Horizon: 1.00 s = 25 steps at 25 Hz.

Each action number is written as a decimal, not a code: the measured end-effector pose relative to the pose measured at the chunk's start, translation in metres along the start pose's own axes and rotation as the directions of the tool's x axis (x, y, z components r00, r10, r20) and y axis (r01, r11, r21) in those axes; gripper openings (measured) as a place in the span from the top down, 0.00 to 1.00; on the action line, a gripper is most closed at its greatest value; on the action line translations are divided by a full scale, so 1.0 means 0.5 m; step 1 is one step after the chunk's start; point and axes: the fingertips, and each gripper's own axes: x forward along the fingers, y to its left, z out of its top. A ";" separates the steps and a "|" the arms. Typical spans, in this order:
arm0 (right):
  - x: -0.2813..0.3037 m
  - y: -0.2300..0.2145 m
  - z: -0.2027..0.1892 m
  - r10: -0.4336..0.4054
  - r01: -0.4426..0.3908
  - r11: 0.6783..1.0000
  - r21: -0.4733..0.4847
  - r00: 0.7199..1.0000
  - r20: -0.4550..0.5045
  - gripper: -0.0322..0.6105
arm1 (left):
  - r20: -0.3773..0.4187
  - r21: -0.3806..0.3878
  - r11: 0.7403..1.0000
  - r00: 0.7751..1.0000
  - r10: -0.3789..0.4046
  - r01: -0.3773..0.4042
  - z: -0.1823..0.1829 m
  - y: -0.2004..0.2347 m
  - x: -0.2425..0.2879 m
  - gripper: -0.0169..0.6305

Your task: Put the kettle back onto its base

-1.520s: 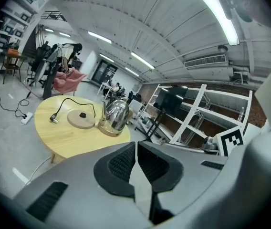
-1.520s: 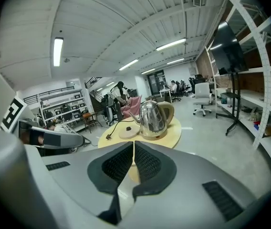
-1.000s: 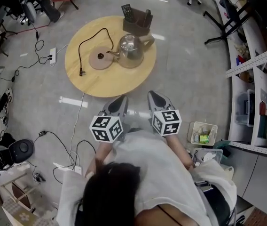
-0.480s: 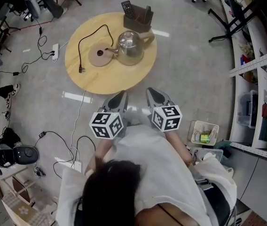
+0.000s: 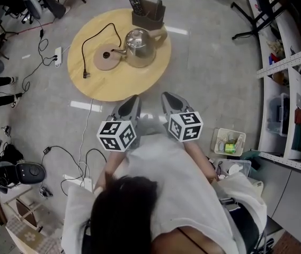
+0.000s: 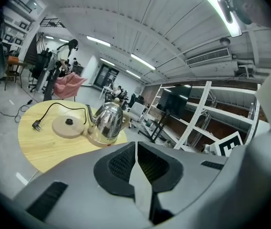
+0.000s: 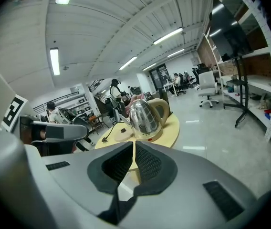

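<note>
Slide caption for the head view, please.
Kettle stands beside its base on the round table; left gripper and right gripper, shut, hover short of it.

A remote control (image 5: 135, 3) and brown holder (image 5: 148, 17) are sitting at the round table's (image 5: 113, 83) one o'clock; a basket (image 5: 229, 142) is standing at four o'clock.

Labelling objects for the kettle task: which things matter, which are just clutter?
Job: kettle, base, table, left gripper, right gripper.
Clutter: remote, brown holder, floor basket, power strip.
</note>
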 end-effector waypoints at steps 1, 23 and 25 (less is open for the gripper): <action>0.002 -0.003 0.001 -0.006 0.006 1.000 -0.004 1.000 0.003 0.90 | 0.006 0.001 1.000 1.000 0.003 -0.003 0.004 0.003 0.000 0.92; 0.119 -0.074 0.087 -0.165 0.167 0.983 -0.076 0.986 0.033 0.90 | 0.040 0.030 1.000 0.999 -0.007 0.006 0.095 0.110 0.079 0.92; 0.137 -0.081 0.105 -0.177 0.181 0.981 -0.075 0.983 0.048 0.90 | 0.043 0.025 1.000 0.999 -0.007 0.006 0.113 0.132 0.084 0.92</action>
